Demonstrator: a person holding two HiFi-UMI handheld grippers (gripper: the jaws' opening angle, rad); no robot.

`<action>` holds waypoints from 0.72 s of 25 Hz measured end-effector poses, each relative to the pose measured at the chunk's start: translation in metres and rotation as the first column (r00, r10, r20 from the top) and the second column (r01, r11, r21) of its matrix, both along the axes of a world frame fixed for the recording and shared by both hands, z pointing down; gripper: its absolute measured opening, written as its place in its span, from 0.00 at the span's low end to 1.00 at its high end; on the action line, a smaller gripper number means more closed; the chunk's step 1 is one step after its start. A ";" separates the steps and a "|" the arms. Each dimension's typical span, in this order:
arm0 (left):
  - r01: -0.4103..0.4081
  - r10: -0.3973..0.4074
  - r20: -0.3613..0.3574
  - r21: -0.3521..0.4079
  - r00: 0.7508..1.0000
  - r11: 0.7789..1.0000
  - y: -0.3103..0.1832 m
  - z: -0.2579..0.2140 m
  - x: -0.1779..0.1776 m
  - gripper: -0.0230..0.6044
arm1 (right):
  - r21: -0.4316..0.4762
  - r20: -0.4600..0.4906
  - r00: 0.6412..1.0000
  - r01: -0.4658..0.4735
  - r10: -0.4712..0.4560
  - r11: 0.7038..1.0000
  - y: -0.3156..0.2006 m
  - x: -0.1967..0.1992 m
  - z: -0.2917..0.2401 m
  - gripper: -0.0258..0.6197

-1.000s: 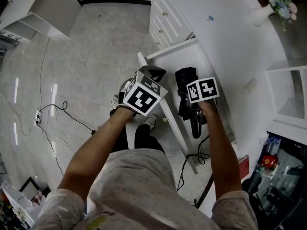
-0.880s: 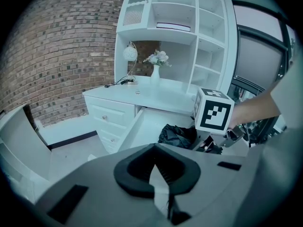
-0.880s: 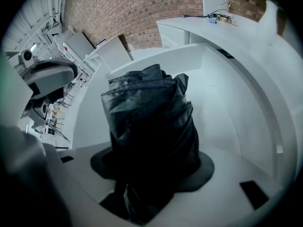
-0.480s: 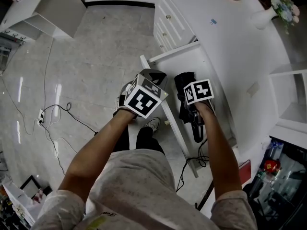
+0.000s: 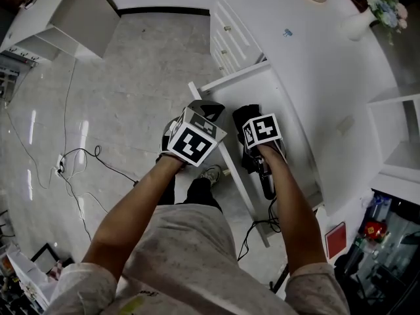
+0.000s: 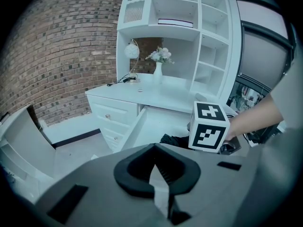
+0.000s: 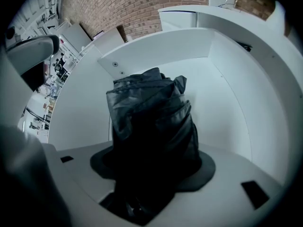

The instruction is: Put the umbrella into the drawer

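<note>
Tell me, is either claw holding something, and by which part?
The right claw grips the black umbrella around its folded canopy. The left claw is shut, empty.

Left gripper (image 6: 158,176) fingers together, empty; right gripper (image 7: 150,174) clamped on umbrella (image 7: 149,112); both forearms extended.
</note>
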State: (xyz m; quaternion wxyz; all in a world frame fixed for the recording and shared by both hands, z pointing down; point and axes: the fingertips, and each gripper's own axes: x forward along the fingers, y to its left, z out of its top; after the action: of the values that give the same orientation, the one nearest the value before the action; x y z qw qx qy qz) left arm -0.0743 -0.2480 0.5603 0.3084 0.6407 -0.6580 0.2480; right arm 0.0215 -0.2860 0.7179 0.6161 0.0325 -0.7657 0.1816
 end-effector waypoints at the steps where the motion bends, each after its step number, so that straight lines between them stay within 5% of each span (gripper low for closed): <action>1: 0.005 -0.005 -0.001 0.001 1.000 1.000 -0.001 -0.001 -0.001 0.03 | 0.000 0.003 1.000 -0.001 0.001 1.000 0.000 0.000 0.000 0.46; 18: 0.114 -0.113 -0.045 0.034 0.993 0.993 0.000 -0.001 0.000 0.03 | 0.020 0.015 1.000 -0.004 0.004 1.000 -0.002 0.000 0.005 0.47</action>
State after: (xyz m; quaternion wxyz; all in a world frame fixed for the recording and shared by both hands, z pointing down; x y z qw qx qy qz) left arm -0.0744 -0.2482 0.5589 0.3245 0.6128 -0.6910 0.2042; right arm 0.0212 -0.2875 0.7232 0.6099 0.0389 -0.7719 0.1752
